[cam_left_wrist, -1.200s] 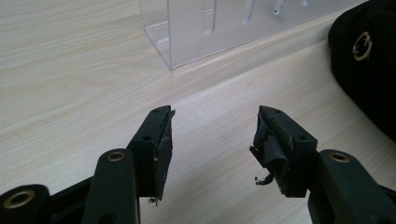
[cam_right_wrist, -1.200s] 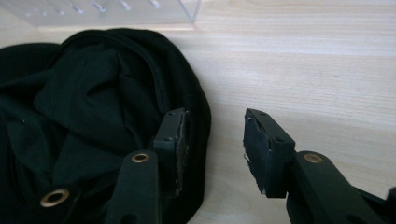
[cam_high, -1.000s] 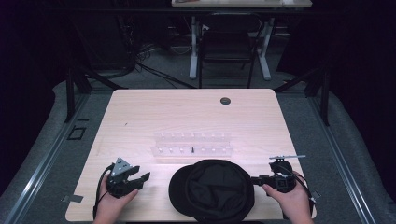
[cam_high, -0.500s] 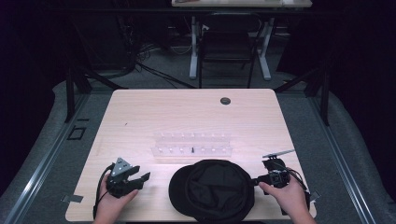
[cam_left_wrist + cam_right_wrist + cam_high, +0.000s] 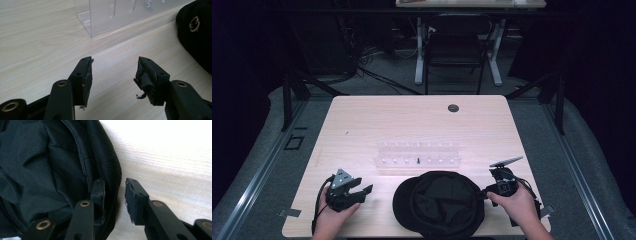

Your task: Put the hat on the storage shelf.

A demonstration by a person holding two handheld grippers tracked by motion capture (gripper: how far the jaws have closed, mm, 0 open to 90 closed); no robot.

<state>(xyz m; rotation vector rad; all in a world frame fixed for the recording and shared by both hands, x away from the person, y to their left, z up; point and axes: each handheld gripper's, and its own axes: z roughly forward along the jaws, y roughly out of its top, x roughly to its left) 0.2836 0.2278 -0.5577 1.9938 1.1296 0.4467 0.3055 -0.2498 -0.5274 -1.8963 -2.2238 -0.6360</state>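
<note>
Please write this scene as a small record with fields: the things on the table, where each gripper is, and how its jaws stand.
surface: light wooden table
main thing: black cap, lying inside-up at the near edge
behind it: clear plastic rack
left gripper: over bare table left of the cap, jaws open, nothing between them
right gripper: at the cap's right rim; jaws have just been closing, rim between them, one jaw inside the cap, one outside; a gap shows at the outer pad
grip: not yet made

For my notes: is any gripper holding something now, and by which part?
Nothing is gripped yet. The right gripper has been closing its jaws around the cap rim, but a gap remains. The left gripper is open over bare table.
</note>
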